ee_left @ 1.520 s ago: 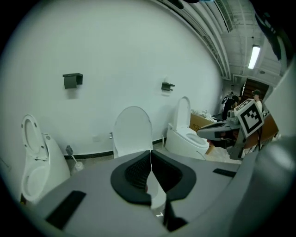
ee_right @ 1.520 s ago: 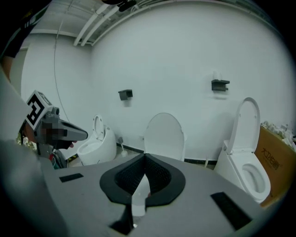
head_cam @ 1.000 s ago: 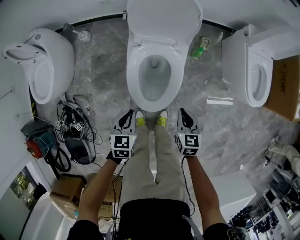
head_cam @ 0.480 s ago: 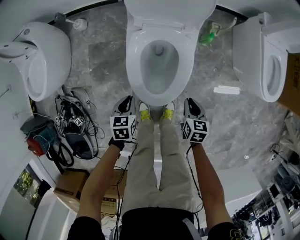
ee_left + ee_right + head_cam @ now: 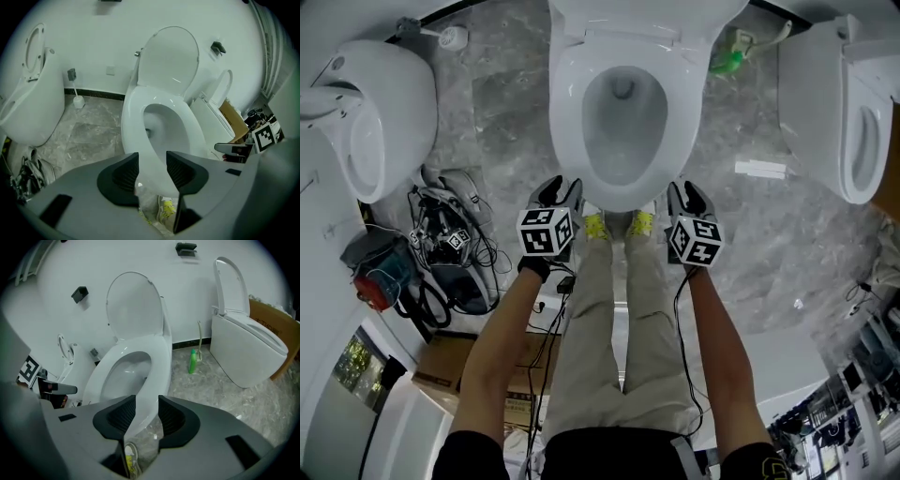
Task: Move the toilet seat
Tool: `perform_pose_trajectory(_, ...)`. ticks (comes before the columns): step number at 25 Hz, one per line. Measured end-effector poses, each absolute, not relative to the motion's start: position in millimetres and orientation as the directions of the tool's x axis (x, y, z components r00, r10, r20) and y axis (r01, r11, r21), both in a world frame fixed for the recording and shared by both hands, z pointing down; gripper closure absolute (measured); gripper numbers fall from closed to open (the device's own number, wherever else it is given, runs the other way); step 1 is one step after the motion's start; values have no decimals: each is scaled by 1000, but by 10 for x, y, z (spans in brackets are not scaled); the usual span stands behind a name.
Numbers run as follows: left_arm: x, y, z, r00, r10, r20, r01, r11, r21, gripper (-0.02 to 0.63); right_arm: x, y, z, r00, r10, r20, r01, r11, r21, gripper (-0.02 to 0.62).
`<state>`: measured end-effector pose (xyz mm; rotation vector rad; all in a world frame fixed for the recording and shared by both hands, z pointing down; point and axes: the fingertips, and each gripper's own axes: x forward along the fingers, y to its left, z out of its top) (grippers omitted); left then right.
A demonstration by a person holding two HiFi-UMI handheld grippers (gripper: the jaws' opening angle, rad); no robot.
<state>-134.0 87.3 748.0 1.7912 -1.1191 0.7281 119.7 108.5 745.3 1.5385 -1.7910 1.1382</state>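
Room and floor
- Floor [image 5: 502, 112]: grey veined stone. Wall [image 5: 93, 42]: white, with a dark strip along its foot.
- Three white toilets stand in a row. The left toilet [image 5: 389, 103] and right toilet [image 5: 853, 112] are well apart from the one I face.
- A brush [image 5: 78, 99] stands at the wall between the left and middle toilets. A green bottle [image 5: 192, 361] stands at the wall between the middle and right ones.
- A heap of cables [image 5: 455, 248] lies on the floor to my left, near a red item [image 5: 373, 286].

Containers
- Bowl [image 5: 623, 122]: middle toilet, open to view, white inside, nothing floating that I can see.
- Seat [image 5: 565, 103]: lies flat on the bowl's rim. Lid [image 5: 168, 56]: raised upright at the wall.
- Box [image 5: 441, 370]: cardboard, on the floor behind my left side, contents not visible.
- Second box [image 5: 274, 329]: cardboard, just beside the right toilet, contents not visible.

Claws
- Left claw [image 5: 152, 171]: at the bowl's front left. Its jaws are opening and the pads press on nothing, with the seat's front edge showing in the gap.
- Right claw [image 5: 146, 413]: at the bowl's front right. Its jaws are opening, with the seat's edge in the gap and not clamped.
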Motion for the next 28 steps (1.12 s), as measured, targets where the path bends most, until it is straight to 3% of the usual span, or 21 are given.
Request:
perform_pose_trajectory(5, -1321, 833, 7802, 469, -331, 818, -882, -137, 450, 286, 1189, 1062, 7737, -243, -525, 816, -937, -92, -338, 330)
perform_pose_trajectory(8, -1255, 874, 7908, 495, -309, 812, -865, -92, 493, 255, 1170, 1103, 7876, -253, -504, 826, -927, -118, -356, 301)
perform_pose_trajectory(28, -1132, 757, 8178, 489, -311, 815, -851, 37, 524, 225, 958, 1067, 8074, -295, -463, 836, -898, -164, -408, 281)
